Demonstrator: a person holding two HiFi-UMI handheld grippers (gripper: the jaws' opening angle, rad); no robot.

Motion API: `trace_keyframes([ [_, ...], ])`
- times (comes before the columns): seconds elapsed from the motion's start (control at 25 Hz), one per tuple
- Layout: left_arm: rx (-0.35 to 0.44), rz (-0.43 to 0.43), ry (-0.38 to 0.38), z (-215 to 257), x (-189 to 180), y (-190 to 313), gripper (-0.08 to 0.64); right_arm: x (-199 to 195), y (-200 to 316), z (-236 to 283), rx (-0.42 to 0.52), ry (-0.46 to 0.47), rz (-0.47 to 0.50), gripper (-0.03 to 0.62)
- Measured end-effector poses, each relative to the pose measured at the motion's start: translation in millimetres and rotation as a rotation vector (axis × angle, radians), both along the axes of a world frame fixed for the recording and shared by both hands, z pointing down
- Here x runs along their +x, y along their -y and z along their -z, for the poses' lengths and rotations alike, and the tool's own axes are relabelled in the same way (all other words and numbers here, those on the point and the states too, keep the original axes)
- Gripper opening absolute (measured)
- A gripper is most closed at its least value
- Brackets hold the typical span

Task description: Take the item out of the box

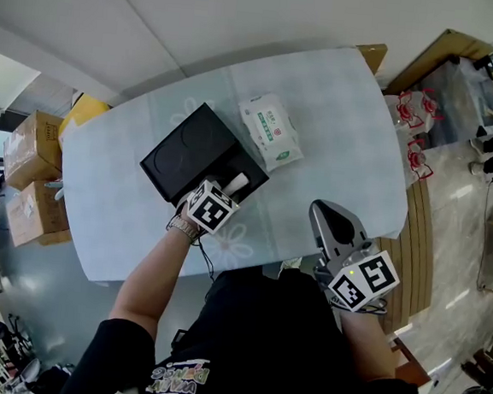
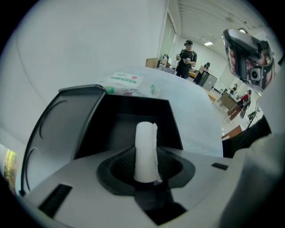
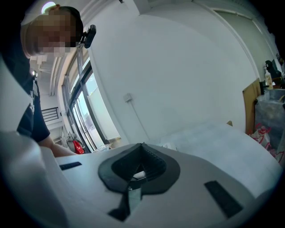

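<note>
Gripping the one white paper roll (image 1: 237,182) by its sides, the left gripper (image 2: 146,151) has its jaws wide, tilted steeply down to draw it up, I judge. Roll sits frame centre, just above the open compartment of the one black square box (image 1: 186,156). Right gripper (image 3: 141,156), jaws together, empty, idles lower right, unneeded. One white-green tissue packet (image 1: 271,132) lies beside the box on the pale blue bench (image 1: 339,123).

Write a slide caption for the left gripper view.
Left hand-held gripper with a white roll between its jaws at the open black box, a tissue pack on the table behind.
</note>
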State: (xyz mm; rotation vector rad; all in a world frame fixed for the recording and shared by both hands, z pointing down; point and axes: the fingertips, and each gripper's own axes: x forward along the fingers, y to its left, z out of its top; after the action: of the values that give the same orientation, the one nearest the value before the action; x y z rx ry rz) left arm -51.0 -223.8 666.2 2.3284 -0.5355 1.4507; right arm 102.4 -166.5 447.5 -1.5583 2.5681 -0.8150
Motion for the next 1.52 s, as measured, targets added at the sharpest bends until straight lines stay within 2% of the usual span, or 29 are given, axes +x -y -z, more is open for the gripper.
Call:
trace_keyframes([
  [0.28, 0.082, 0.068, -0.039, 27, -1, 3, 0.138, 1, -7, 9, 0.023, 0.004, 0.031, 0.009],
  [0.48, 0.164, 0.145, -0.111, 59, -1, 7, 0.137, -1, -11, 17, 0.049, -0.001, 0.076, 0.009],
  [0.72, 0.241, 0.254, -0.231, 106, 3, -5, 0.137, -3, -21, 28, 0.082, -0.001, 0.137, 0.009],
  [1.0, 0.311, 0.412, -0.445, 174, 7, -40, 0.137, -10, -41, 43, 0.138, -0.008, 0.222, 0.009],
  [1.28, 0.464, 0.451, -0.602, 238, 18, -93, 0.137, -14, -60, 54, 0.180, -0.021, 0.299, 0.009],
  [1.52, 0.506, 0.511, -0.673, 257, 20, -145, 0.137, -28, -80, 57, 0.191, -0.029, 0.377, 0.009],
])
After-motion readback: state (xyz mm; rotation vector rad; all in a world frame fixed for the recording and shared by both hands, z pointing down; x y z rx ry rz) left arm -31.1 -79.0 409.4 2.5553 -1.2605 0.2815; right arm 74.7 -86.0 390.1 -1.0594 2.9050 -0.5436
